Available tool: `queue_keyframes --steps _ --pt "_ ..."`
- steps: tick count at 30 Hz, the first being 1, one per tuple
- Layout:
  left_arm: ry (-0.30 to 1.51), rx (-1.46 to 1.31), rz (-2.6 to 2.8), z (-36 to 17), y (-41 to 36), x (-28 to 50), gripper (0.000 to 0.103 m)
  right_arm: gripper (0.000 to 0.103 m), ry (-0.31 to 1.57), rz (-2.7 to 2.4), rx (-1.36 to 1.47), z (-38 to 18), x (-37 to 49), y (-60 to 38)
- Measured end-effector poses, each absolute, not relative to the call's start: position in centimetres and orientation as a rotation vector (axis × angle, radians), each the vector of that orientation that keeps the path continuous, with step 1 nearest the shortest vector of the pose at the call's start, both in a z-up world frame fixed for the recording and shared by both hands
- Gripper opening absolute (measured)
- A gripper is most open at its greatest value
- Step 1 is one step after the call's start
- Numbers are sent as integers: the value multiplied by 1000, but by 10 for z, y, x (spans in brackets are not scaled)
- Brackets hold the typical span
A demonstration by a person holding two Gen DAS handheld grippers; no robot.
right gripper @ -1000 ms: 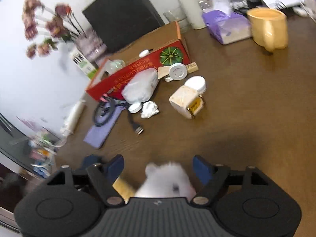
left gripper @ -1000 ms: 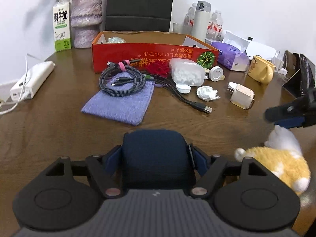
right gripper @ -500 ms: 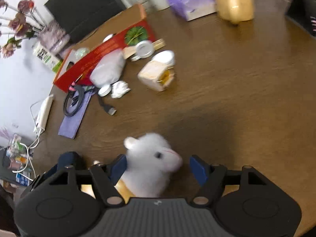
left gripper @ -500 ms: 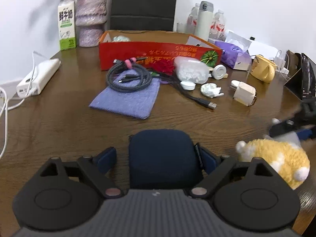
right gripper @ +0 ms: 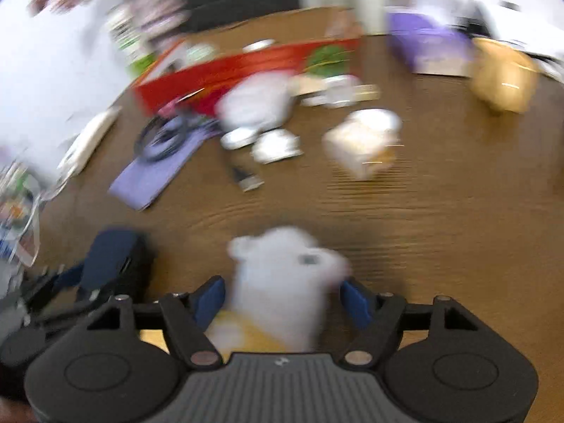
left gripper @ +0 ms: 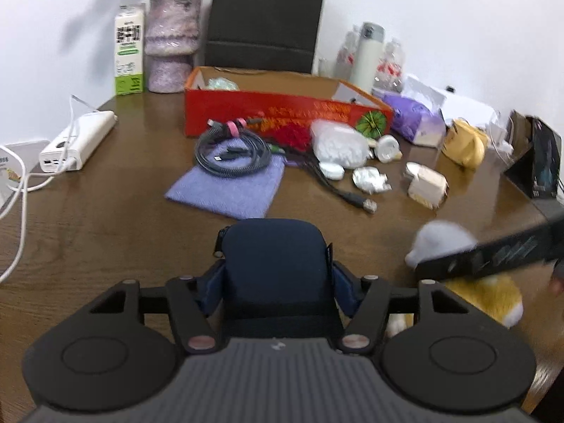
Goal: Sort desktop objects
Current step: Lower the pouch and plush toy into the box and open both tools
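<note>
Navy fabric: dark blue rounded pouch point(left gripper: 275, 264) sits between my left gripper point(left gripper: 275, 292) fingers; jaws have just been closing, blue pads now against its sides, so I read it as clamped.
Plush: white-headed, yellow-bodied soft toy animal point(right gripper: 282, 282) is between my right gripper point(right gripper: 282, 299) fingers; those jaws have just been closing too. Right pad looks to touch the snout, left pad shows a sliver of gap. Heavy blur, so I cannot tell if the grip is made.
Change: right gripper has swung across and now straddles the toy's head, where a second ago it hung above it.
Meaning: both hands look near loaded; I judge the next step is a lift toward the red open cardboard box point(left gripper: 282, 112).
Toy location: on the brown wooden table point(left gripper: 105, 218), near its front right, just beside the left gripper.
Open room: bare wood ahead of both grippers.
Clutter: coiled grey cables point(left gripper: 232, 155) on a lilac cloth point(left gripper: 229, 190), and a cream square charger point(left gripper: 426, 187), lie between me and the box.
Edge: table rim is close behind the toy.
</note>
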State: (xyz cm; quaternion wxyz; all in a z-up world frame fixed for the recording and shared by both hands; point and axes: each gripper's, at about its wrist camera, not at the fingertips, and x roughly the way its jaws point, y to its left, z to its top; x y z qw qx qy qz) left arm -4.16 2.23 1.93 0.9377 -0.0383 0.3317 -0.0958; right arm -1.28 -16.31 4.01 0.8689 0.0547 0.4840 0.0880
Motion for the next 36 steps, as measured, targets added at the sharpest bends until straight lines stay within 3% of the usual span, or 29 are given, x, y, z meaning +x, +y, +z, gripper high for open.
queue_keyframes --steps 1,2,10,15,19,24,30,36 --pt "671 -85 -192 24 24 -39 62 47 1002 185 93 39 -11 -158" --pt "661 -90 -191 31 27 -36 62 46 977 194 85 41 -9 -156" --pt "441 8 -229 157 37 44 62 44 656 213 110 144 50 -190" --pt "536 -6 -230 206 20 181 63 44 594 220 43 206 160 -196" --pt "731 -61 -164 180 13 283 62 45 670 163 -1 208 252 -190" --pt "895 -55 -96 109 8 339 62 45 852 91 -7 152 346 -188" --pt "991 29 -112 56 -3 338 62 45 995 58 -51 81 360 -183" --pt "1033 93 -112 51 -7 333 64 46 1084 45 -126 70 350 -178"
